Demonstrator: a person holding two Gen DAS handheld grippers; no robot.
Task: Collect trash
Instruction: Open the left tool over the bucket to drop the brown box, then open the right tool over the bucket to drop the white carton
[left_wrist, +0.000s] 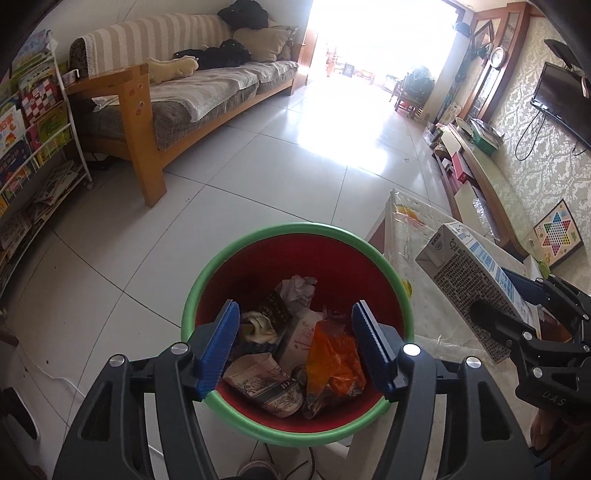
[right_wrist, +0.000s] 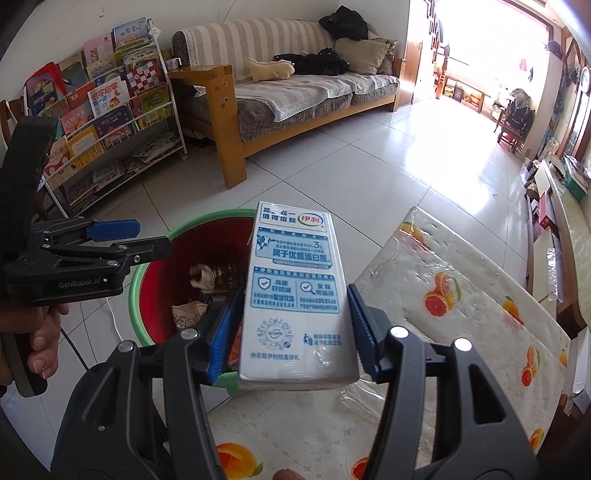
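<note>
Here the right gripper (right_wrist: 291, 332) clamps a milk carton (right_wrist: 295, 295) hiding the bin (right_wrist: 155, 258); left gripper (left_wrist: 293, 347) gapes.

Striped sofa (right_wrist: 295, 74) along wall, bookshelf (right_wrist: 107, 122) beside it, wall television (left_wrist: 561, 99), checkers board (left_wrist: 558, 234) below.

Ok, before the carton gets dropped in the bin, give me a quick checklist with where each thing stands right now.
1. Carton held: ok. The right gripper is clamped on the sides of the milk carton.
2. Left gripper empty: ok. It is open, nothing between its fingers.
3. Bin open on top: ok. No lid in sight.
4. Room in the bin: ok. The trash lies low, well under the green rim.
5. Carton over the opening: not ok. It hangs above the table edge, beside the rim.
6. Path clear: not ok. The left gripper hovers over the opening.
</note>
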